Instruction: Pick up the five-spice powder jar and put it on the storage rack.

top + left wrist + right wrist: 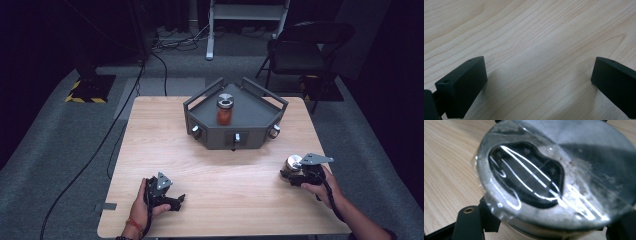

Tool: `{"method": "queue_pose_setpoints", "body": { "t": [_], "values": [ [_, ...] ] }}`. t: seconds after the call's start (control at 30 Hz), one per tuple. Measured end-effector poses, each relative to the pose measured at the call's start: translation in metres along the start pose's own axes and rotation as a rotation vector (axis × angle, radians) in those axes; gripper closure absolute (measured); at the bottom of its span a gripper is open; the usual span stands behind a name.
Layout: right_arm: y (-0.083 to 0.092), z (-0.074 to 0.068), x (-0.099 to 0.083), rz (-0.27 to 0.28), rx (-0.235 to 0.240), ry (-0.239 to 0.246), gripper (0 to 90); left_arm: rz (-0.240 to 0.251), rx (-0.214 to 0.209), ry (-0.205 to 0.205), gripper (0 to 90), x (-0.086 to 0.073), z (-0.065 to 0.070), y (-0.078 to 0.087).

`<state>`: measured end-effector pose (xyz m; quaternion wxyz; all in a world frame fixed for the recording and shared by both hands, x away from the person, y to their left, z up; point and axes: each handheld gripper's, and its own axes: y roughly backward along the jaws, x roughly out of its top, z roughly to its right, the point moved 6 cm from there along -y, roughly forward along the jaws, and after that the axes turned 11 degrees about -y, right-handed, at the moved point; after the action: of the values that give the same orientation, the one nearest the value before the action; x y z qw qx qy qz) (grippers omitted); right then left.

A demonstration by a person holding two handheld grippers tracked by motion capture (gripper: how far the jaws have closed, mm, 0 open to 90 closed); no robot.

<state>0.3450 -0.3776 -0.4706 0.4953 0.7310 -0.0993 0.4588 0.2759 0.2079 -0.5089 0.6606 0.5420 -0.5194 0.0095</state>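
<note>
High view: on the wooden table (pixel 165 145) a grey tray (pixel 260 122) stands near the far edge with an orange jar (pixel 224 111) upright inside. Near the right edge, the right gripper (pixel 294 172) clamps a second jar (pixel 554 177) by its sides, probably to carry it. Near the front edge, the left gripper (pixel 172 200) rests with jaws wide and empty, seemingly waiting.

High view: up above the near side of the counter (pixel 210 165), looking forward and down, far enough to take in the whole top and the floor (pixel 45 140) past it. Left gripper view: very close, looking down at bare wood between two black jaws. Right gripper view: closer still, right up against a silver lid (pixel 554 175). Same wood shared by all three.
</note>
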Motion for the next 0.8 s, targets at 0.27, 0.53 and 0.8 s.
{"method": "queue_pose_setpoints", "body": {
  "t": [0.27,0.53,0.8],
  "values": [
    [0.000,-0.004,0.001,0.000,-0.006,0.015,30.6,0.001,0.001,0.001,0.3,0.000,0.000,0.000],
    [0.006,-0.005,0.004,0.028,-0.016,0.001,30.7,0.002,0.001,0.003,0.2,0.000,0.000,0.000],
    [0.015,-0.005,0.013,0.063,-0.028,-0.008,30.7,0.001,0.001,0.002,0.2,0.000,0.000,0.000]
  ]
}}
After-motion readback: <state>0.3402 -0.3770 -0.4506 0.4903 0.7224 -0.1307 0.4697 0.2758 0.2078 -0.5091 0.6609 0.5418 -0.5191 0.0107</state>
